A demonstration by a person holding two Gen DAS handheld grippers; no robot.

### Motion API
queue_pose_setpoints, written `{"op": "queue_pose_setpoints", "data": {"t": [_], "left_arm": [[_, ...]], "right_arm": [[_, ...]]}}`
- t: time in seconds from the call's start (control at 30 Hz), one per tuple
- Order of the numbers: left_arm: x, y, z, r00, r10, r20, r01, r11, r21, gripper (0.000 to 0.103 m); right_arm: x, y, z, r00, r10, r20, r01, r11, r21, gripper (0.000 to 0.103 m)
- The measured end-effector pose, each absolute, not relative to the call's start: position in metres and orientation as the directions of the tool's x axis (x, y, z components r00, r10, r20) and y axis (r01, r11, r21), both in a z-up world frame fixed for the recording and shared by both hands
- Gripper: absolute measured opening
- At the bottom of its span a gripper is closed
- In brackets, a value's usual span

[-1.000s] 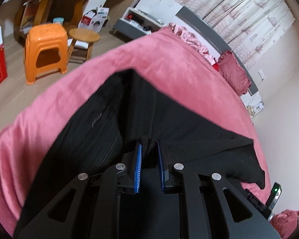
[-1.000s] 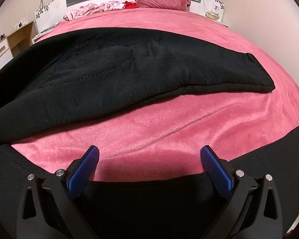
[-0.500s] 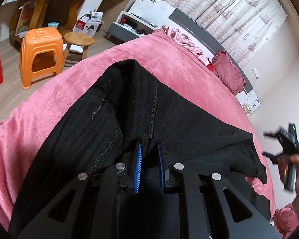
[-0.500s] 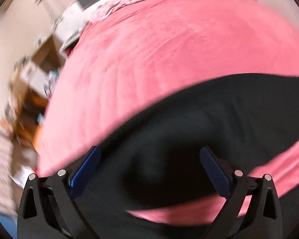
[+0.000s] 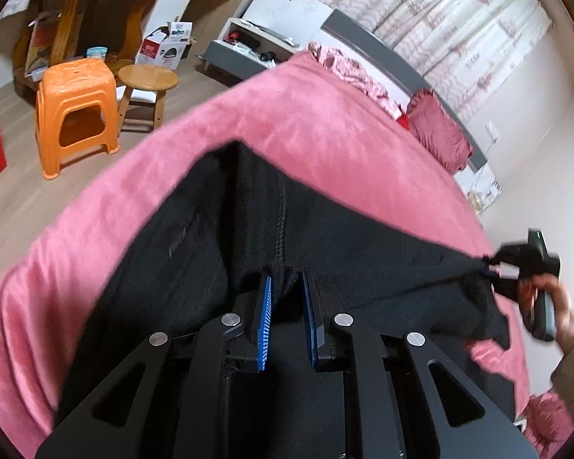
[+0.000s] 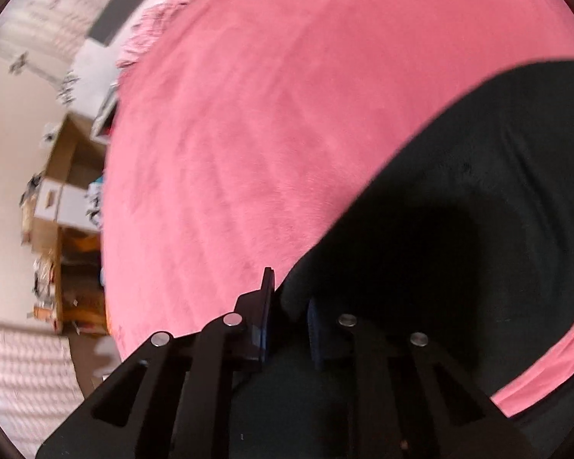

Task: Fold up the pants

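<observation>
Black pants lie on a pink bed cover. My left gripper is shut on a bunch of the pants' fabric near the centre seam. In the left wrist view my right gripper holds the far end of the pants, pulled taut. In the right wrist view my right gripper is shut on the edge of the pants, lifted over the bed cover.
An orange plastic stool and a round wooden stool stand on the floor left of the bed. A wooden desk and boxes are behind them. A red pillow lies at the headboard.
My right gripper went from open over the pants to shut on the pants' end and swung over, pulling the fabric taut. My left gripper kept its hold.
</observation>
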State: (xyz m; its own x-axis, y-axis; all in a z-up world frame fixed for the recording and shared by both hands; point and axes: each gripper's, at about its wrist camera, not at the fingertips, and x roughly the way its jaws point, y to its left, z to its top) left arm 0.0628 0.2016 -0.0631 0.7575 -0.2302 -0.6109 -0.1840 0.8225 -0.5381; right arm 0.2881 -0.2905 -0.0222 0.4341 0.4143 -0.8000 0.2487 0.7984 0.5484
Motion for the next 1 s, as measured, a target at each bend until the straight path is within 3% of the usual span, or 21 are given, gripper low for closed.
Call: {"op": "queue_pose_setpoints", "data": {"t": [0.2, 0.3, 0.53, 0.87, 0.93, 1.0], "left_arm": [[0.064, 0.236, -0.026, 0.809, -0.271, -0.522, -0.172, 0.74, -0.65, 0.014], [0.06, 0.24, -0.01, 0.823, -0.267, -0.5, -0.153, 0.744, -0.65, 0.014], [0.022, 0.258, -0.007, 0.841, -0.27, -0.469, -0.165, 0.698, -0.697, 0.014], [-0.026, 0.262, -0.054, 0.731, -0.256, -0.633, -0.316, 0.695, -0.646, 0.014], [-0.036, 0.256, -0.058, 0.711, -0.233, -0.663, -0.343, 0.709, -0.617, 0.029], [-0.045, 0.254, -0.057, 0.697, -0.235, -0.677, -0.359, 0.703, -0.614, 0.078]], "right_arm": [[0.238, -0.294, 0.02, 0.485, 0.481, -0.73, 0.063, 0.814, 0.578, 0.015], [0.205, -0.287, 0.033, 0.502, 0.509, -0.7, -0.007, 0.811, 0.585, 0.015], [0.114, -0.268, 0.029, 0.557, 0.55, -0.622, -0.168, 0.808, 0.564, 0.017], [0.028, -0.223, -0.081, 0.404, 0.515, -0.756, -0.132, 0.851, 0.509, 0.019], [0.036, -0.221, -0.085, 0.4, 0.532, -0.746, -0.122, 0.838, 0.532, 0.019], [0.042, -0.217, -0.083, 0.407, 0.538, -0.738, -0.13, 0.834, 0.536, 0.02]]}}
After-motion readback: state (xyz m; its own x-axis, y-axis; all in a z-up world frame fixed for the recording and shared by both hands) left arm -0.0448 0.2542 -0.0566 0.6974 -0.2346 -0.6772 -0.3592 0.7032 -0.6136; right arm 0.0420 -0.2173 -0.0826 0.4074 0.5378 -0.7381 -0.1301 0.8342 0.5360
